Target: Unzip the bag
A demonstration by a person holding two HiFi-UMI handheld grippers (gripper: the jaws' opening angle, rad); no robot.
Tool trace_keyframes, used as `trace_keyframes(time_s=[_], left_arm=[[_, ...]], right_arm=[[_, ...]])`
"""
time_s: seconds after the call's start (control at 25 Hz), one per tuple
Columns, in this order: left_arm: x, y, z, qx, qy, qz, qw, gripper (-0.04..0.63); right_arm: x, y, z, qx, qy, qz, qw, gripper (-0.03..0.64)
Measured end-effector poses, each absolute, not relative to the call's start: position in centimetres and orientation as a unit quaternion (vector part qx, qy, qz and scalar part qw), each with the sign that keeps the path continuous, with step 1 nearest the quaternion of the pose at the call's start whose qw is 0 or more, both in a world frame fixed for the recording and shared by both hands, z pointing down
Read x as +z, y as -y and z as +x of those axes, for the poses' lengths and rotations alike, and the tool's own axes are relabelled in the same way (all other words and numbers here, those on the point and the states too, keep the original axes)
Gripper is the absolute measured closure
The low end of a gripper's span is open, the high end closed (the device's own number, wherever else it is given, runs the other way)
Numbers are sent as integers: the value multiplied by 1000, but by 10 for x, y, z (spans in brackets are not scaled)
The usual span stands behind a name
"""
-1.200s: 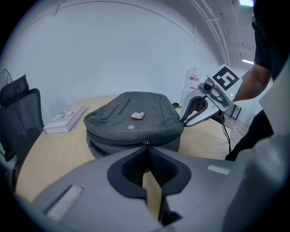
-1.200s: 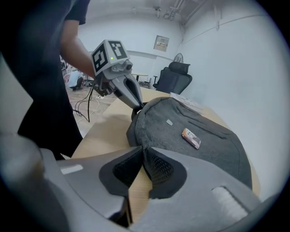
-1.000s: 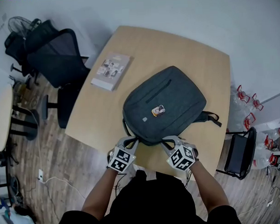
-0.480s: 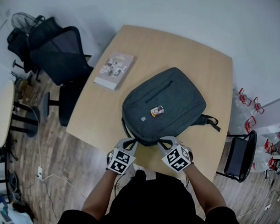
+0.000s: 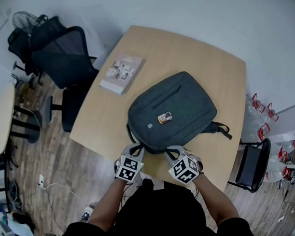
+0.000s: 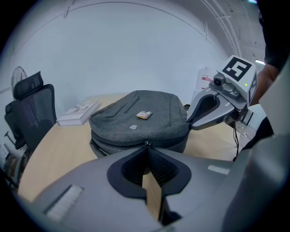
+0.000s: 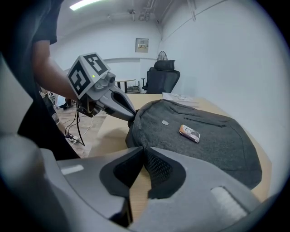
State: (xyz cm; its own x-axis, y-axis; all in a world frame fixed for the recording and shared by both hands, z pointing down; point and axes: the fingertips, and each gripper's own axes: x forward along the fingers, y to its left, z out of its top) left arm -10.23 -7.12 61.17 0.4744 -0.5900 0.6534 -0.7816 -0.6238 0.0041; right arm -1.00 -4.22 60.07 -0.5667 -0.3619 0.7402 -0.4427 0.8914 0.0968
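The bag (image 5: 171, 109) lies flat, zipped, mid-table (image 5: 183, 46). At its six-o'clock rim the left gripper (image 5: 137, 148) clenches the zipper pull (image 6: 146, 143). The right gripper (image 5: 172, 149) pinches the bag near five o'clock, seemingly bracing it.

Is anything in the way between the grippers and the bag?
Nothing visible is. The left gripper and right gripper are both right at the bag's near edge, and the book lies off to one side on the table.
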Motion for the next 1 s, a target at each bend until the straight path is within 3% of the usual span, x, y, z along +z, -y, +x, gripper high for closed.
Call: trace_keyframes(time_s=[0.68,1.0], left_arm=[[621,100,-83,326,366,866,104,563],[623,90,-83,309,348,876,127,568]], right_arm=[[612,21,-18,97,870,259,409,594],[615,36,3,159,867,303,362,592]])
